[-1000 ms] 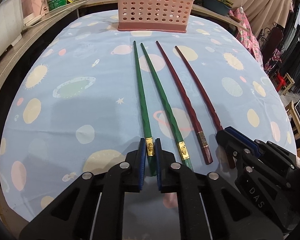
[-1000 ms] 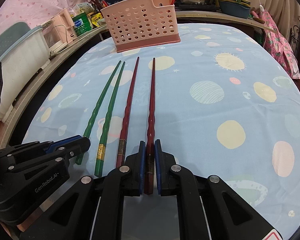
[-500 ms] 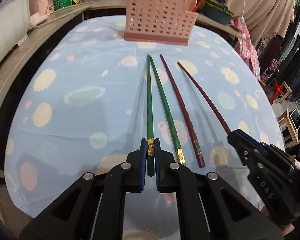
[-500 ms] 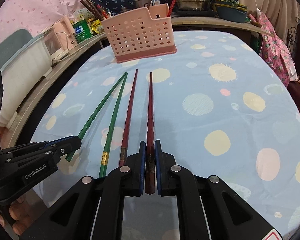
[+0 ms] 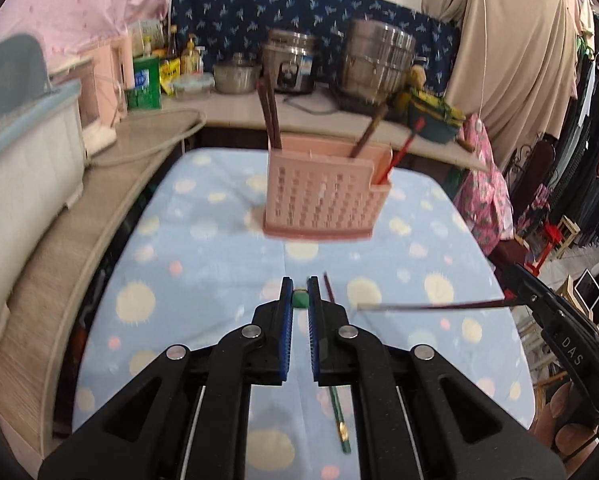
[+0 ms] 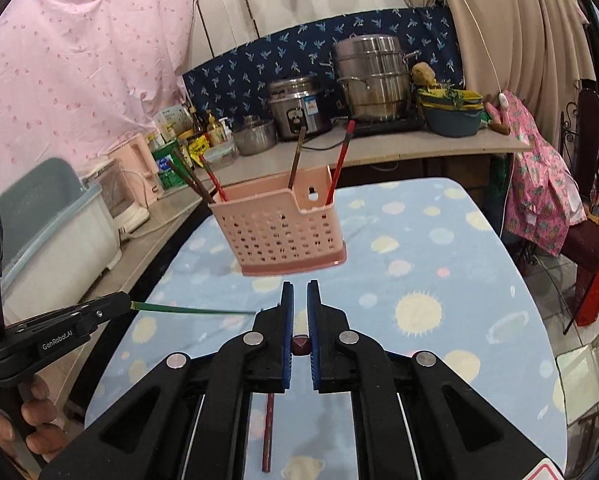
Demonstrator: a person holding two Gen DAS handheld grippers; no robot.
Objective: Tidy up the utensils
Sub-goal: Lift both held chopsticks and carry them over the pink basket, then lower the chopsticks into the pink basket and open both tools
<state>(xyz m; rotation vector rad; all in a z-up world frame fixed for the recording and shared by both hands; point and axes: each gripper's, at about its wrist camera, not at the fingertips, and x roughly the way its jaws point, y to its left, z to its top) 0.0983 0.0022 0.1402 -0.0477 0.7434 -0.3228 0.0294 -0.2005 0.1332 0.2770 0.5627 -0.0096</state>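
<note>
Both grippers are carrying one chopstick each, raised off the worktop and pointed toward the pink basket, which is standing straight ahead of both sets of jaws, well apart from them.

The left gripper is clenching its jaws on the green chopstick; seen from its own camera only the butt end is showing between the blue pads, because the stick is lying along the line of sight. From the right wrist view that same stick is reaching out sideways from the left jaws toward the right ones. The right gripper is likewise grasping the red chopstick, end-on between its pads, and its long shaft is crossing in front of the left jaws from the right.

Each stick is being gripped near its thick end, probably so the thin tip can lead into the basket's open top, where other chopsticks are already leaning.

Below and behind the left jaws a second green chopstick is lying on the cloth, and below the right jaws a second red chopstick is lying too; these two seem to be waiting their turn.
</note>
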